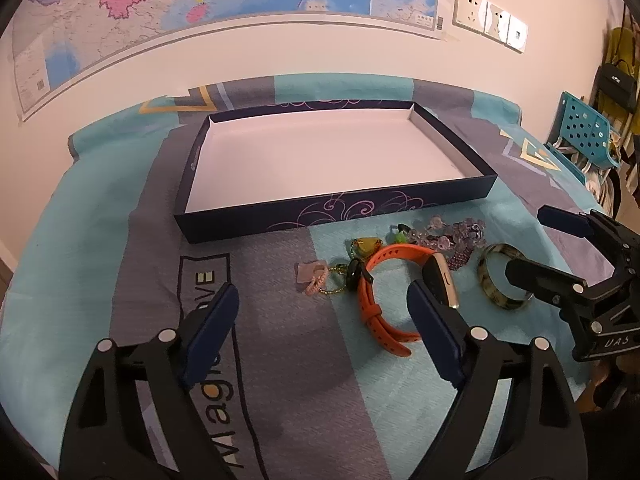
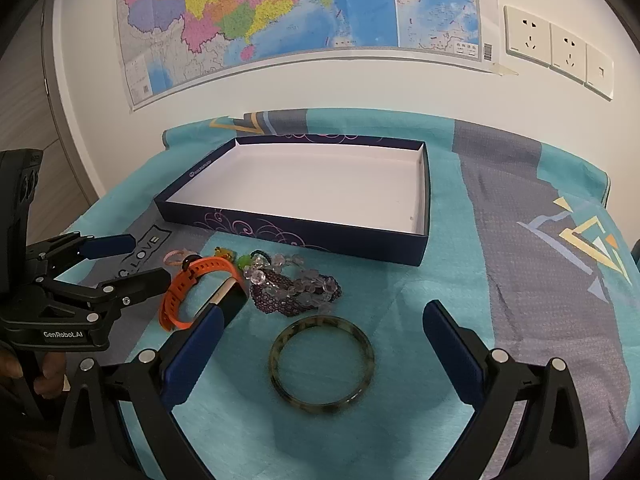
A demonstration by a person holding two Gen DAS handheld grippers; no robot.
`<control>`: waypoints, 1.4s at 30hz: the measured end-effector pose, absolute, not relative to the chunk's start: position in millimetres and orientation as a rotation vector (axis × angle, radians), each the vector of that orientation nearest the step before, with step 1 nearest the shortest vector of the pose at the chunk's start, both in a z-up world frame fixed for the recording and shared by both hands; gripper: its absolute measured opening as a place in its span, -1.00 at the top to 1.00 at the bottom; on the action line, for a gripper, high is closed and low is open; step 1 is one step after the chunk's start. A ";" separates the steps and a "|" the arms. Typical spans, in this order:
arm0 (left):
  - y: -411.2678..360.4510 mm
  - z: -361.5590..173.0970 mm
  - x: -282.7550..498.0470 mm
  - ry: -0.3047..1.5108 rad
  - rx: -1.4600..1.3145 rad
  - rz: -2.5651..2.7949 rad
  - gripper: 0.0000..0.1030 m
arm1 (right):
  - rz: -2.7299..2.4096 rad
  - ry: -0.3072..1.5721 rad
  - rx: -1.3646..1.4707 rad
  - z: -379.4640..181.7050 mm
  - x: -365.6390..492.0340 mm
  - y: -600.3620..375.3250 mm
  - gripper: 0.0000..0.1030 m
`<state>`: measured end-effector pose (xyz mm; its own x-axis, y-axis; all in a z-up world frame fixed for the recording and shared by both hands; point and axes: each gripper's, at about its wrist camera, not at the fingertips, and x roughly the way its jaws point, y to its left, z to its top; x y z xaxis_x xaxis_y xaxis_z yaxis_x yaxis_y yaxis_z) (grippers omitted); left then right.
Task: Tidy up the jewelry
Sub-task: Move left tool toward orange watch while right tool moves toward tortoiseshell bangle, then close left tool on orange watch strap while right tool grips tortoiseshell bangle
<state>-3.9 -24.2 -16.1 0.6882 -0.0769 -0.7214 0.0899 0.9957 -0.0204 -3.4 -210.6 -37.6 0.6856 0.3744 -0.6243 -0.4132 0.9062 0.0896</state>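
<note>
A: Your left gripper (image 1: 320,320) — how do the jaws stand?

B: Spread wide, nothing gripped. Between the blue pads is only bare cloth and the tail of the orange watch (image 1: 396,296). The right-side pad sits just in front of the watch's dark face; contact I cannot tell.

A: And your right gripper (image 2: 332,356)?

B: Also spread wide and holding nothing. The mottled bangle (image 2: 322,364) lies flat on the cloth between its two pads, clear of both.

A: Note what lies beyond the pads.

B: In the left wrist view, left of the watch: a small pink ring (image 1: 316,282) on a grey scrap, joined to a gold chain, then a dark round piece and a yellow-green charm (image 1: 366,246). Behind the watch, a heap of clear and purple beaded bracelets (image 1: 452,238). The bangle sits to the right of that heap, partly behind your right gripper's near finger.

A: The container?

B: The dark blue shallow box (image 1: 320,216) with swirl print sits past the jewelry, toward the wall, white floor showing, none of the pieces in it. All the jewelry is on the cloth in front of its near wall.

A: Surroundings?

B: Teal and grey printed cloth (image 2: 540,240) covers the bench. A wall map (image 2: 300,12) hangs behind, sockets (image 2: 556,48) to its right. Your fingers show on the left gripper's handle in the right wrist view.
</note>
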 end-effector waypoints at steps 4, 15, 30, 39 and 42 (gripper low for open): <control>-27.1 -15.9 -3.0 0.812 0.022 -0.102 -0.58 | 0.443 0.693 -0.056 -38.7 -1.2 -213.7 -0.87; -30.9 -19.9 -3.4 0.828 0.031 -0.130 -0.50 | 0.439 0.719 -0.050 -43.9 4.0 -222.6 -0.76; -28.8 -32.6 -2.3 0.883 -0.033 -0.233 0.24 | 0.459 0.776 -0.092 -53.7 8.7 -220.3 -0.16; -31.0 -35.7 -0.6 0.903 -0.054 -0.306 0.64 | 0.463 0.803 -0.133 -57.9 12.7 -218.5 0.53; -29.2 -33.8 0.5 0.904 -0.052 -0.311 0.73 | 0.479 0.815 -0.119 -57.2 13.5 -223.3 0.86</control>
